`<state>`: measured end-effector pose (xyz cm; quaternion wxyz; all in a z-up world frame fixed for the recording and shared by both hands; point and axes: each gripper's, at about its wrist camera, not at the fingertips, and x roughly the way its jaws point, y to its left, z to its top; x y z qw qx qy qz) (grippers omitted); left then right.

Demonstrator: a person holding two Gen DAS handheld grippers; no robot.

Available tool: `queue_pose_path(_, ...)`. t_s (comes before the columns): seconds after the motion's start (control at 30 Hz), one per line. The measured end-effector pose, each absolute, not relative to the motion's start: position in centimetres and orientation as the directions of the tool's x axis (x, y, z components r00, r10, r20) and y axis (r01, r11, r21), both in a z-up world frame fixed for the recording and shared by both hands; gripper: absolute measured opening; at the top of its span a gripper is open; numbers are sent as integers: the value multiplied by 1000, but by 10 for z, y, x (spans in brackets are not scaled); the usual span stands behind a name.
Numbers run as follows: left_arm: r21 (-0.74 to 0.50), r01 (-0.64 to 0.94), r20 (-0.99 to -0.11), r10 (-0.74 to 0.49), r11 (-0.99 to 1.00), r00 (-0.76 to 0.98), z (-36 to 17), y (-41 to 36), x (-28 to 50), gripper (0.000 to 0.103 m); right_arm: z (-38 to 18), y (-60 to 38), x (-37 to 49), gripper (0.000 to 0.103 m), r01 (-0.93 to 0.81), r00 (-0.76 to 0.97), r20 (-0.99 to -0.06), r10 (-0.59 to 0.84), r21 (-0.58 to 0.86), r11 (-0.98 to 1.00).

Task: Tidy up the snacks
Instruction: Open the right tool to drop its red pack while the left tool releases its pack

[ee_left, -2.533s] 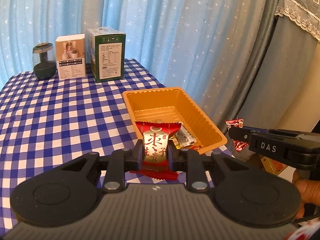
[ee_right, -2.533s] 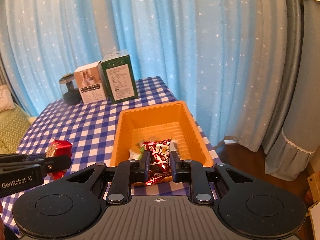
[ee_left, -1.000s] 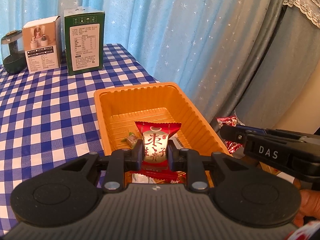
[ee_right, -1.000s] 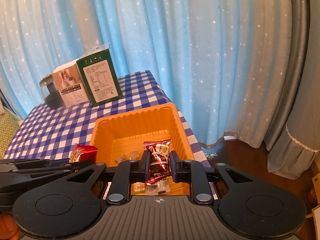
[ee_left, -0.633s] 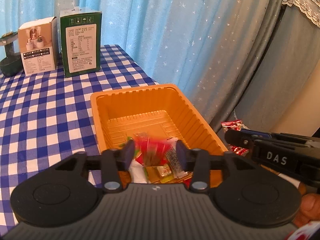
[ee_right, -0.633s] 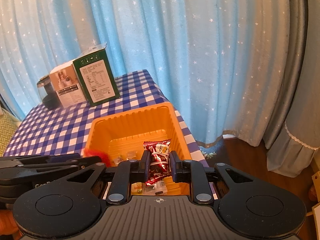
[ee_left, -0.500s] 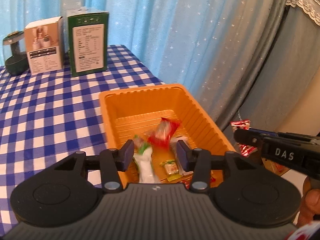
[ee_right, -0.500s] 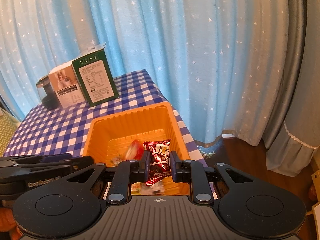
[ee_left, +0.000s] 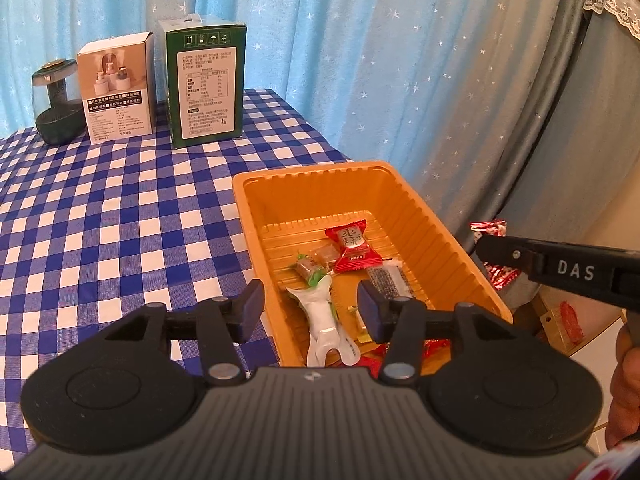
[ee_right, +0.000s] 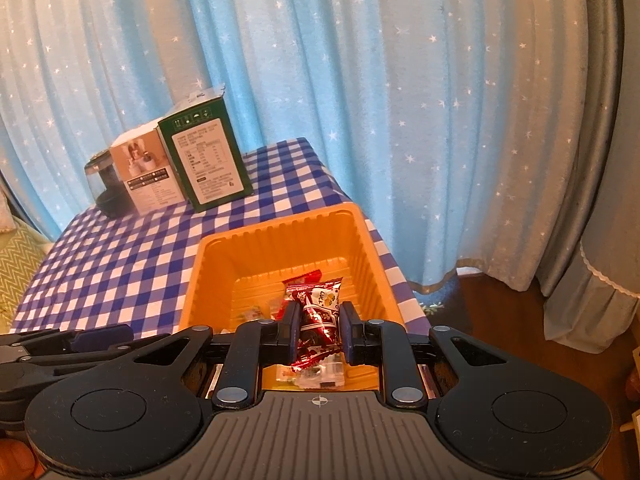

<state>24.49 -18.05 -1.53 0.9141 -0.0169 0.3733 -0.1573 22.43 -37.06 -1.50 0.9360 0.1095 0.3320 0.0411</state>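
Two grippers: left gripper (ee_left: pixel 310 306) fingers apart; right gripper (ee_right: pixel 319 330) clamps red snack (ee_right: pixel 316 320) over orange tray (ee_right: pixel 276 224). Risk: off-centre release overshoots tray's desk-edge side.

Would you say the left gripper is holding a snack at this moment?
No, the left gripper stands open with nothing between its pads, and the red snack packet lies loose in the orange tray.

The left gripper (ee_left: pixel 310 307) is hovering with fingers (ee_left: pixel 252 308) spread wide above the orange tray (ee_left: pixel 430 232) on the checkered tabletop (ee_left: pixel 100 208). A red snack packet (ee_left: pixel 354 246) is lying inside the tray among other wrappers.
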Motion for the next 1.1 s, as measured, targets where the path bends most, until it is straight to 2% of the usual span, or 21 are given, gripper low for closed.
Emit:
queue_pose_path(0.4,-151,264,-676,-294,953,675,-17,-176,245,51,-21,-360,245,21,-42,757,-621,205,266,963)
queue_pose_path(0.5,-151,254,-681,-287,955,674,-19,-173,245,57,-25,-361,254,22,-58,749,-616,243,304,951)
queue_pose_path(0.57,-150,249,-682,-282,957,675,-20,-170,244,62,-25,-363,256,33,-53,755,-609,245,316,947)
queue_pose_path(0.6,-149,247,-682,-280,958,676,-20,-168,244,64,-24,-367,255,49,-44,762,-600,243,326,944)
queue_pose_path(0.63,-148,243,-681,-277,959,677,-20,-167,243,66,-23,-370,253,56,-34,770,-591,240,338,940)
queue_pose_path(0.7,-147,236,-681,-271,961,680,-20,-165,243,69,-23,-377,250,56,-14,777,-586,232,353,936)
queue_pose_path(0.9,-146,213,-674,-255,966,694,-19,-160,238,88,-23,-384,236,57,23,769,-604,210,354,935)
queue_pose_path(0.97,-138,209,-670,-246,968,700,-17,-159,235,95,-23,-384,231,59,28,762,-613,206,350,936)
queue_pose_path(1.1,-114,197,-667,-222,974,711,-11,-157,228,101,-22,-381,220,66,27,756,-622,204,341,940)
